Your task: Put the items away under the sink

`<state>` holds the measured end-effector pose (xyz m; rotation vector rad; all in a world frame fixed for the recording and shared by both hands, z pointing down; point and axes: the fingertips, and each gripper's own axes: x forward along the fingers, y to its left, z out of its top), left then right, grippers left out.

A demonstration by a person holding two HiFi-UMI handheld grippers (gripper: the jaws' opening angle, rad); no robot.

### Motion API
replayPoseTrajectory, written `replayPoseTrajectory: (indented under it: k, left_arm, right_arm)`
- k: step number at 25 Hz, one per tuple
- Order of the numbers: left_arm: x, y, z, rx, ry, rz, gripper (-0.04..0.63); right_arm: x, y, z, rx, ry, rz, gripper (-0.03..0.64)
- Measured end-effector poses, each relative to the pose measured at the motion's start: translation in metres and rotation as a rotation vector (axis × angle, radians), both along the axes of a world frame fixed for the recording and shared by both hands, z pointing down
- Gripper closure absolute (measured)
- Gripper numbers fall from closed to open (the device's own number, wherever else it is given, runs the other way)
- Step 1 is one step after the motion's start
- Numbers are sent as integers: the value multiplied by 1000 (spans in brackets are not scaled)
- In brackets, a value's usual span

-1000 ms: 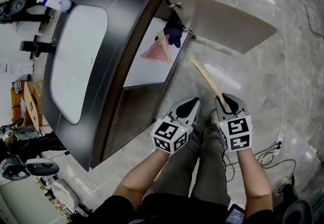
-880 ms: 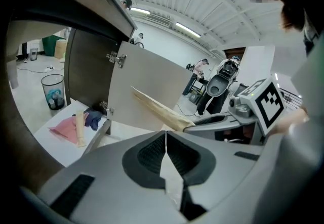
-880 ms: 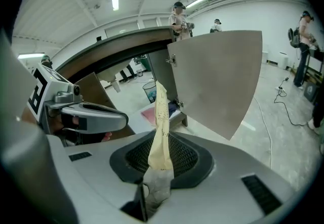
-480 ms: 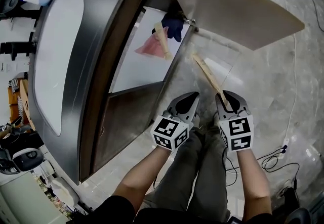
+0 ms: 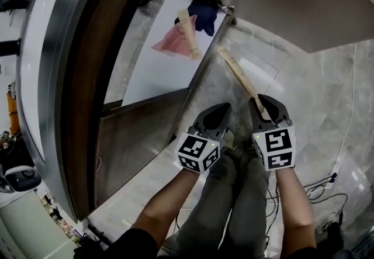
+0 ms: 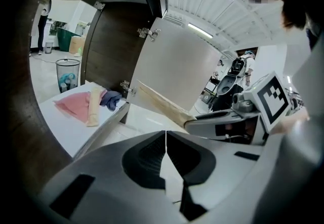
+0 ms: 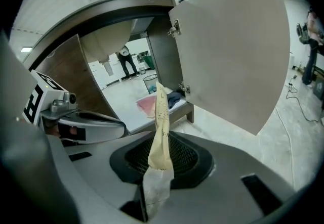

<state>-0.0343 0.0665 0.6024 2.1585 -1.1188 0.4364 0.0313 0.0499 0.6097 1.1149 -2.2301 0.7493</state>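
My right gripper [image 5: 266, 104] [image 7: 159, 167] is shut on one end of a long flat beige strip [image 5: 236, 73] [image 7: 161, 117]. The strip's far end points at the open cabinet under the sink. My left gripper [image 5: 217, 114] [image 6: 165, 139] hangs beside it, shut, with nothing between its jaws. On the white cabinet floor [image 5: 158, 76] lie a pink cloth [image 5: 169, 44] [image 6: 73, 105], a second beige strip [image 5: 188, 33] [image 6: 93, 109] and a dark blue cloth [image 5: 204, 15] [image 6: 110, 99]. Both grippers hover low over the marble floor, in front of the cabinet opening.
The right cabinet door [image 5: 292, 0] [image 7: 233, 51] stands wide open beyond the strip. The left door [image 5: 134, 135] is a brown panel beside my left gripper. The counter with the sink [image 5: 41, 47] overhangs on the left. Cables [image 5: 345, 135] trail over the floor at the right.
Both grippers have sunk toward the floor, and the view has dropped closer to the cabinet. The beige strip stays held in the right gripper. The left gripper stays shut.
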Motion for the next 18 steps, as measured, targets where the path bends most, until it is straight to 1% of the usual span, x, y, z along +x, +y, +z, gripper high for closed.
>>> replayPoseTrajectory:
  k: [7,10,14,18]
  left_arm:
    - [-14,-10,41,9,-13,-33,581]
    - [-25,-16,57,8,-16,-59,581]
    - [-41,-25,77,28,-33,-96,581]
    - [-46,-30,91,49,-55,-108,581]
  right_arm:
    - [-9,-7,46,-14,3,-9,536]
    - [-21,-15,57,-7,-6,-18,537]
    - [-41,-24,72,7,-23,-40,537]
    - [-57,-26,88,11,-30,-81,537]
